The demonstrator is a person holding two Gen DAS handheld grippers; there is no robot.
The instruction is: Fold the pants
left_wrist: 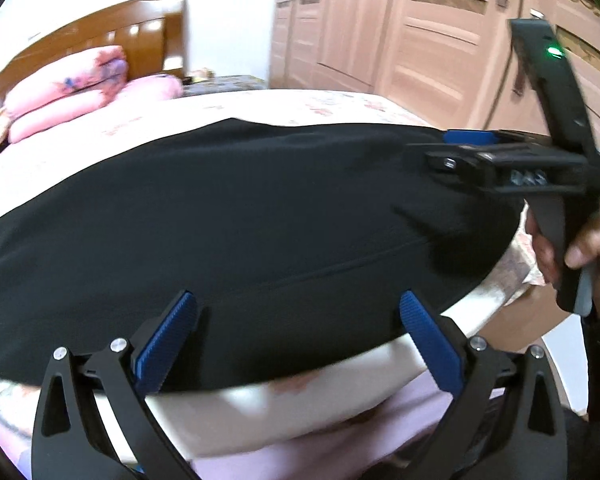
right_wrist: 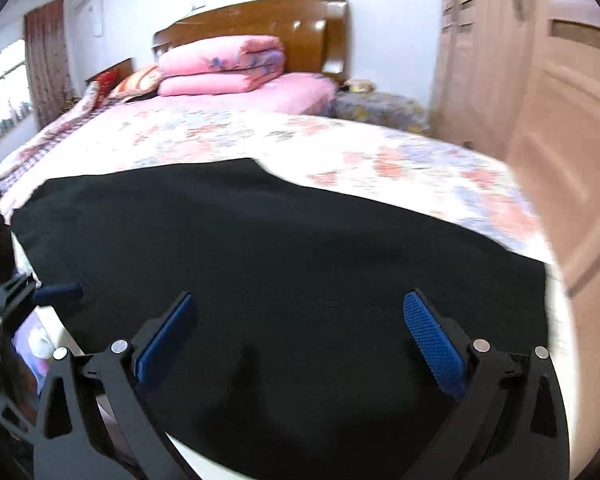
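Observation:
Black pants [left_wrist: 240, 216] lie spread flat across the near edge of the bed, also seen in the right wrist view as black pants [right_wrist: 284, 264]. My left gripper [left_wrist: 298, 312] is open, its blue pads wide apart just above the cloth's near hem. My right gripper [right_wrist: 298, 308] is also open, hovering over the pants with nothing clamped. From the left wrist view the right gripper [left_wrist: 456, 148] sits over the pants' far right corner, held by a hand [left_wrist: 592, 256]. One blue fingertip of the left gripper [right_wrist: 58, 292] shows at the pants' left edge.
The bed carries a floral sheet [right_wrist: 380, 160]. Folded pink quilts [right_wrist: 220, 64] and pillows are stacked at the wooden headboard [right_wrist: 292, 28]. A wooden wardrobe [right_wrist: 540, 120] stands close along the bed's right side. The white mattress edge [left_wrist: 260, 400] runs below the pants.

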